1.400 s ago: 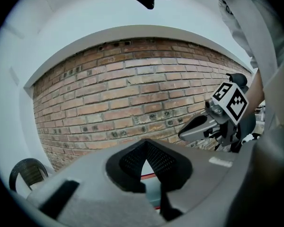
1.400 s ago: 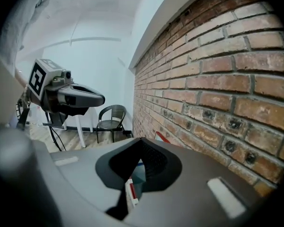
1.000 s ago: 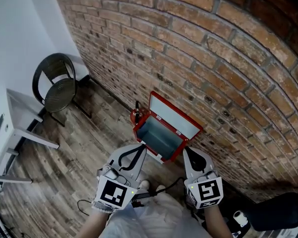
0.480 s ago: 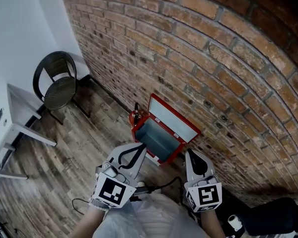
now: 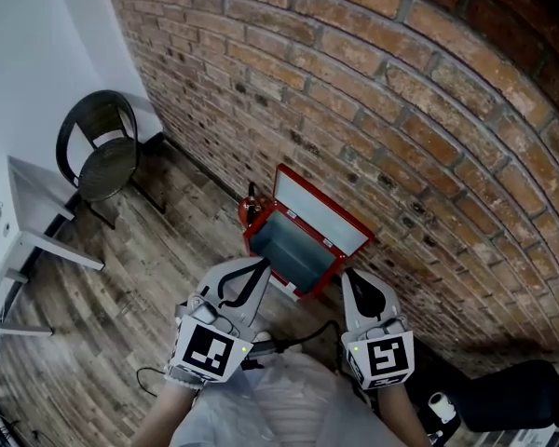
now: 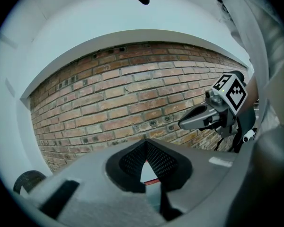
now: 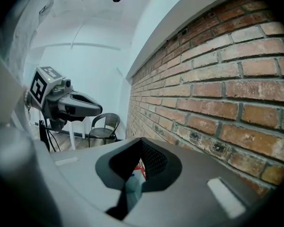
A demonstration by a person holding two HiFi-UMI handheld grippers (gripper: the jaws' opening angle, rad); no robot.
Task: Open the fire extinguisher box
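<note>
Two grippers show at the bottom of the head view, and I note both pointing towards the fire extinguisher box (image 5: 293, 254). The box sits at frame centre on the wooden floor (image 5: 149, 287), against the brick wall (image 5: 401, 91). Its lid (image 5: 321, 214) is raised and leans back on the bricks, so the grey inside is exposed. The left gripper (image 5: 259, 270) has its tips just short of the box's lower left rim, and I cannot tell whether they touch. The right gripper (image 5: 354, 282) lies beside the box's lower right corner. A red object (image 5: 252, 214) stands at the box's left side. A dark chair (image 5: 102, 156) is in the upper left, with a white bench (image 5: 37, 236) at the left edge.

In the left gripper view, I find the left gripper (image 6: 146, 145) with its jaws closed tip to tip and holding nothing. A sliver of the box's red edge (image 6: 152, 180) shows through the gap behind the tips. The right gripper (image 6: 182, 124) appears at right before the bricks.

In the right gripper view, the right gripper (image 7: 142, 143) is likewise closed and empty. The left gripper (image 7: 98, 109) is at left, and the chair (image 7: 105, 126) stands beyond it.
</note>
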